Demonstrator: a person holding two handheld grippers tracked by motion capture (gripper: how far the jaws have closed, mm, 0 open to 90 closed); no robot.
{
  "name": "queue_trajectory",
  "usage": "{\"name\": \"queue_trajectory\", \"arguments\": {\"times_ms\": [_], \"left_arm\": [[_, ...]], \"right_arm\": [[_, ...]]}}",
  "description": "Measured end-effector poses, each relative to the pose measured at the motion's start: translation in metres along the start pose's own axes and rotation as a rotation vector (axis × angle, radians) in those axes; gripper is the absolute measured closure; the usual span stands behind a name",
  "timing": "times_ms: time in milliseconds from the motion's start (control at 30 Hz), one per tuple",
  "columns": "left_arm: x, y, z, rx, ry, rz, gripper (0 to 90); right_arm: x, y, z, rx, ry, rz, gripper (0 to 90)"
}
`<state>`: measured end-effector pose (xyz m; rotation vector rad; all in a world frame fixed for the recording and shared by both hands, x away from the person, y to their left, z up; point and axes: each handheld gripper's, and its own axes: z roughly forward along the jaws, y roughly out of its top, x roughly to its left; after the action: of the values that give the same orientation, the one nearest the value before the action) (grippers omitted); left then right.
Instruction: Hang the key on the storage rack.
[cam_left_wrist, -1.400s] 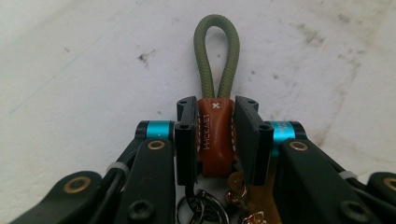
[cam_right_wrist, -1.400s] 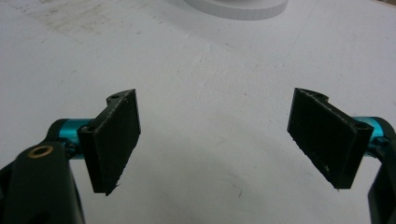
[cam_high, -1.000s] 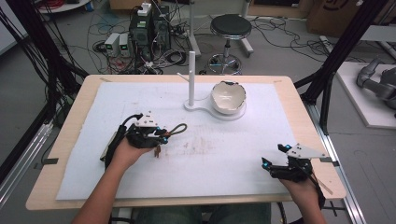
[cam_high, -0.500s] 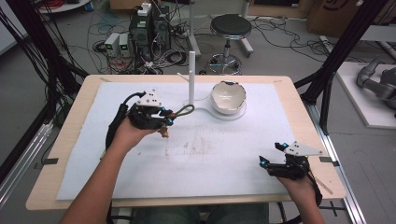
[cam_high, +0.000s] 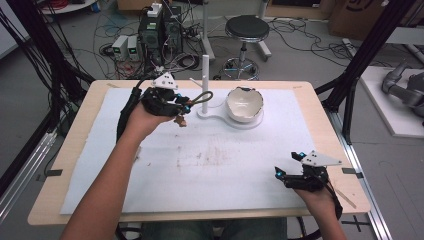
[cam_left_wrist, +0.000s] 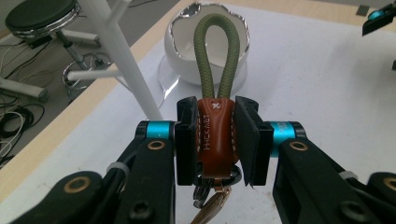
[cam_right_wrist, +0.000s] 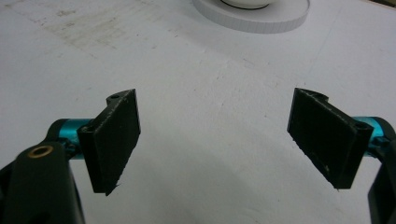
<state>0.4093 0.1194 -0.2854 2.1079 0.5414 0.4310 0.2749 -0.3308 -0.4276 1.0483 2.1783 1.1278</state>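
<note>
Keychain (cam_left_wrist: 215, 133) between left fingers (cam_left_wrist: 186, 140)

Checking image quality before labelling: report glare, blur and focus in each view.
High view: soft, even light, slightly grainy. Left gripper view: leather key fob sharp, white bowl rim glares, stool blurred. Right gripper view: pads slightly soft, mat evenly lit.

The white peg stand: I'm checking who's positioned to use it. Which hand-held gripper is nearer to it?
Left. The left hand-held gripper, shut on the keychain, sits just beside the white peg stand. The right hand-held gripper rests open by the table's near right edge.
</note>
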Motion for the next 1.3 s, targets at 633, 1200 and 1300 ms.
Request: {"name": "queue_trajectory", "arguments": {"times_ms": [633,1200,1300], "left_arm": [[0.033,0.024,0.008,0.025,0.084,-0.025,70.3],[0.037,0.008,0.010,0.032,0.114,-0.083,49.8],[0.033,0.001,0.005,0.016,0.094,-0.097,48.5]], "right_arm": [[-0.001,-0.002,0.000,-0.004,0.004,0.015,17.4],[-0.002,-0.003,0.000,-0.003,0.007,0.025,17.4],[-0.002,-0.002,0.000,-0.005,0.005,0.025,17.4]]}}
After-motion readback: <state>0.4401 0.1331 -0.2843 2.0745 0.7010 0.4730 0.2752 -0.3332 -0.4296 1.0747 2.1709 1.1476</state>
